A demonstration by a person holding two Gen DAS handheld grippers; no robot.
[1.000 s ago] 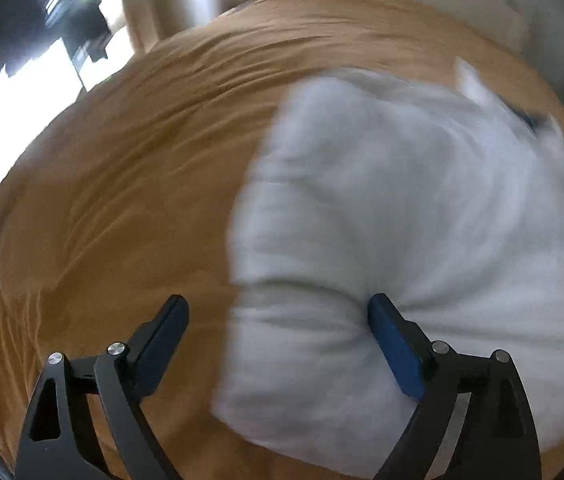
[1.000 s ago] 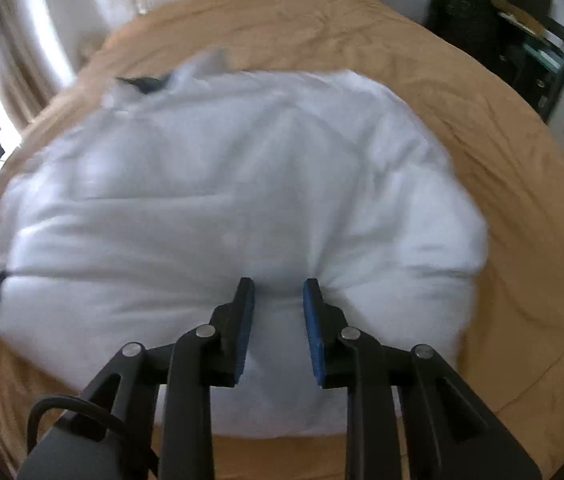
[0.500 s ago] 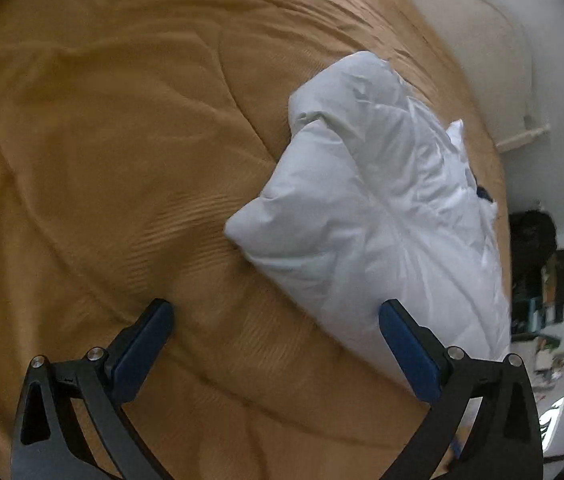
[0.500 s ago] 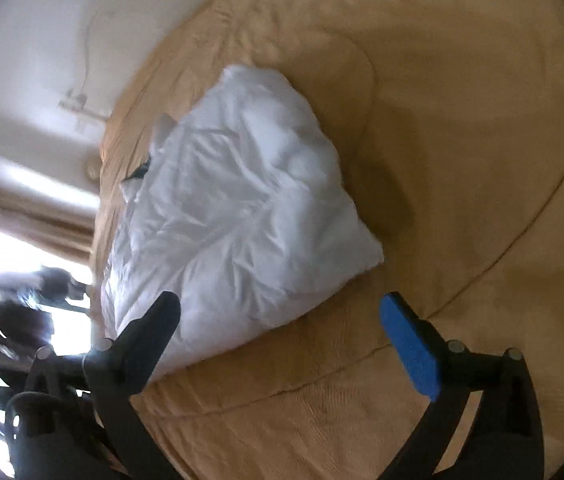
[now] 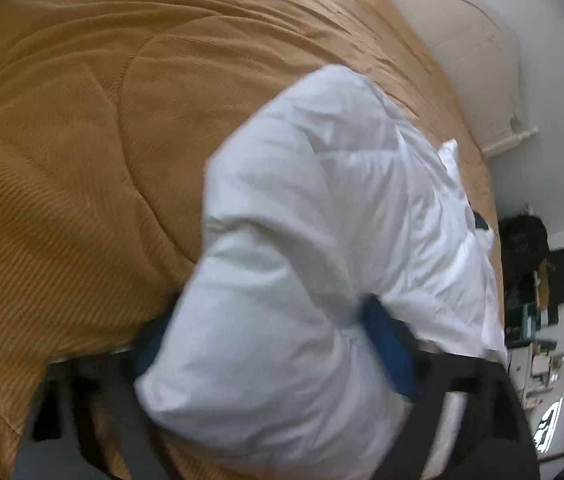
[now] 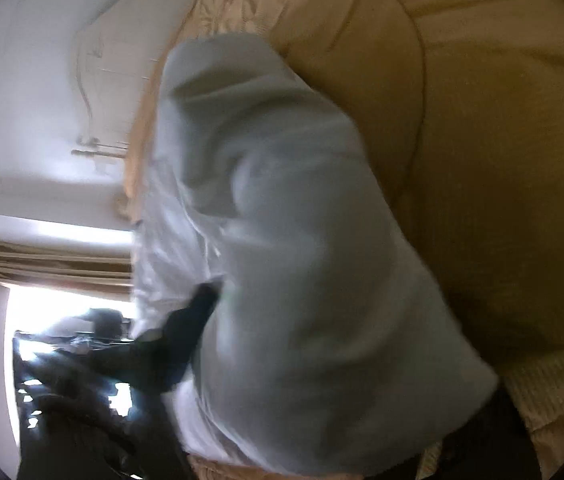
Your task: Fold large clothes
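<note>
puffy white garment (image 5: 314, 264) lies bunched on the tan bed (image 5: 81, 160), its near end between the spread fingers of the left tool (image 5: 273, 344), while the blurred right tool (image 6: 322, 360) shows one finger (image 6: 189, 320), grip unreadable; squeeze both ends evenly before lifting.

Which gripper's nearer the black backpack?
Right, probably. Left gripper sits across the white jacket from the black backpack; right gripper is at the jacket's backpack-side corner, facing away.
</note>
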